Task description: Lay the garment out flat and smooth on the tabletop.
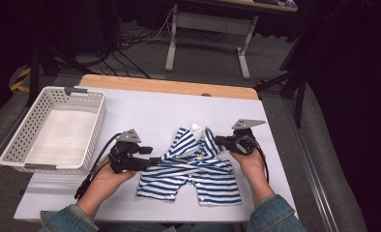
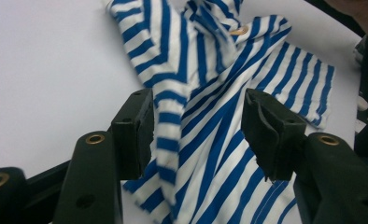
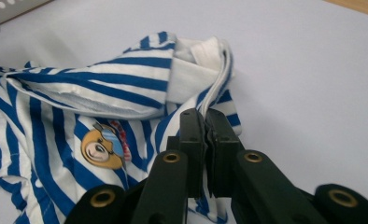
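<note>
Striped romper (image 1: 191,169) flat on white table (image 1: 145,108), centre-front, legs toward 6 o'clock, collar toward 12. Blue and white stripes; bear patch (image 3: 101,148) on chest, button (image 2: 239,31) near collar. Upper part rumpled, both sleeves folded in over the chest.

Left gripper (image 1: 154,161) at 9 o'clock of romper, held low over the table in left hand (image 1: 105,181). Jaws apart, about half spread, a fold of sleeve fabric between them. Cloth brushing the inner face of one jaw, clear of the other; no pinch.

Right gripper (image 1: 219,141) at 2 o'clock of romper, in right hand (image 1: 249,162). Jaws closed tight on a thin edge of fabric near the collar, cloth rising from between the pads (image 3: 205,130).

Basket (image 1: 14,145) at 9 o'clock, well apart from romper, near the table's left edge. Denim sleeves (image 1: 275,212) at 6 o'clock.
</note>
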Action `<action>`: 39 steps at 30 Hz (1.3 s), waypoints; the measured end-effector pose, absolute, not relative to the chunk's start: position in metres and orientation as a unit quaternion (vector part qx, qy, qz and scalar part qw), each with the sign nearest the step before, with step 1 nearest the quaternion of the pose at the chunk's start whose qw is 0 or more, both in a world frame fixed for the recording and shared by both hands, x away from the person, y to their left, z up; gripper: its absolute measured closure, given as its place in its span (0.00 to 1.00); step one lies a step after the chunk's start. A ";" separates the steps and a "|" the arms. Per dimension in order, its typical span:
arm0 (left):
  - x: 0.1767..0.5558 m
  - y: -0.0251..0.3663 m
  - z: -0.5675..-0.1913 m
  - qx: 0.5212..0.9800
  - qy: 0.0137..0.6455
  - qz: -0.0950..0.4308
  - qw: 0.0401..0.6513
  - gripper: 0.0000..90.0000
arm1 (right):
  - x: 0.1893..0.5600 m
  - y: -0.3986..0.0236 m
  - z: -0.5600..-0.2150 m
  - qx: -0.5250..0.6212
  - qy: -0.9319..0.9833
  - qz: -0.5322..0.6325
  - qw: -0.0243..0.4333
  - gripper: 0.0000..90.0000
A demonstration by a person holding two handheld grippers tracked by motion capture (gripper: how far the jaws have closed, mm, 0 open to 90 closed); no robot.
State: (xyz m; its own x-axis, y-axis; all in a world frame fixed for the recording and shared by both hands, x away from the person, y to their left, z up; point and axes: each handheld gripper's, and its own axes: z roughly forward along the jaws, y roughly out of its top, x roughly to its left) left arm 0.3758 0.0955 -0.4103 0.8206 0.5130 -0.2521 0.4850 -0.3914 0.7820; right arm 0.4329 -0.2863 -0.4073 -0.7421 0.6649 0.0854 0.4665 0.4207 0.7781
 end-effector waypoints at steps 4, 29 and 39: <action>0.377 0.079 -0.405 0.840 0.277 0.015 0.466 0.50 | 0.425 -0.305 -0.414 0.373 0.828 0.400 0.124 0.92; 0.401 0.038 -0.409 0.857 0.271 0.037 0.436 0.96 | 0.424 -0.315 -0.424 0.393 0.807 0.420 0.137 0.61; 0.408 0.104 -0.401 0.799 0.366 0.086 0.468 0.97 | 0.427 -0.317 -0.423 0.397 0.805 0.419 0.137 0.61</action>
State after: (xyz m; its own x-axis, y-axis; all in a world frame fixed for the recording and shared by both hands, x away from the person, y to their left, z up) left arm 0.4080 0.1038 -0.4009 0.7169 0.6660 -0.2062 0.5055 -0.2929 0.8116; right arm 0.4267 -0.3169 -0.4235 -0.6473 0.7538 0.1132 0.5246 0.3328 0.7836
